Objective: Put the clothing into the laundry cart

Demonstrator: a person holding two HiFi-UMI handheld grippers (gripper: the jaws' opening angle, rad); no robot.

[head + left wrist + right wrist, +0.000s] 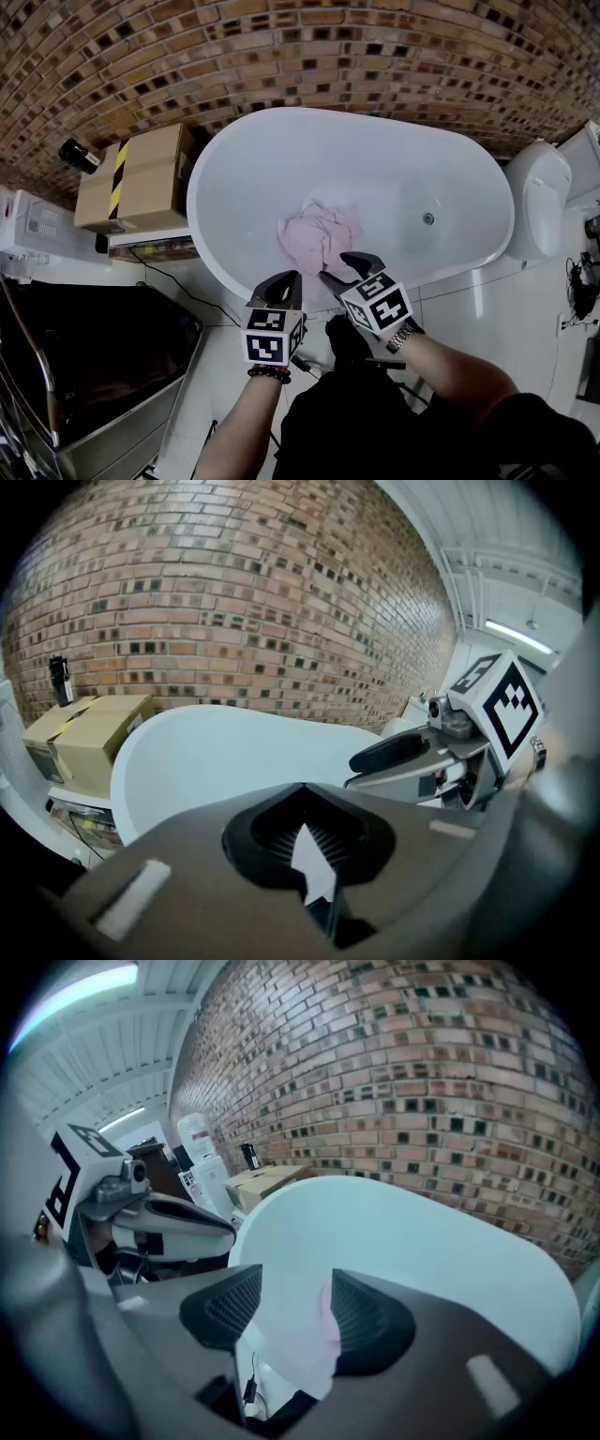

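Note:
A crumpled pink garment (319, 234) lies on the floor of the white bathtub (234, 159), near its front wall. Both grippers hover side by side over the tub's near rim, just short of the cloth. My left gripper (284, 281) has its jaws together and holds nothing; in its own view the left gripper (305, 789) shows only the tub past its tips. My right gripper (345, 267) stands open and empty. In the right gripper view the pink garment (326, 1326) shows through the gap of the right gripper (295, 1302). The dark laundry cart (103, 366) stands at lower left.
A cardboard box (141, 178) with a yellow-black stripe sits left of the tub, over a shelf. A white toilet (539, 197) stands to the right. A brick wall (309, 56) runs behind the tub. A black cable (178, 281) lies on the tiled floor.

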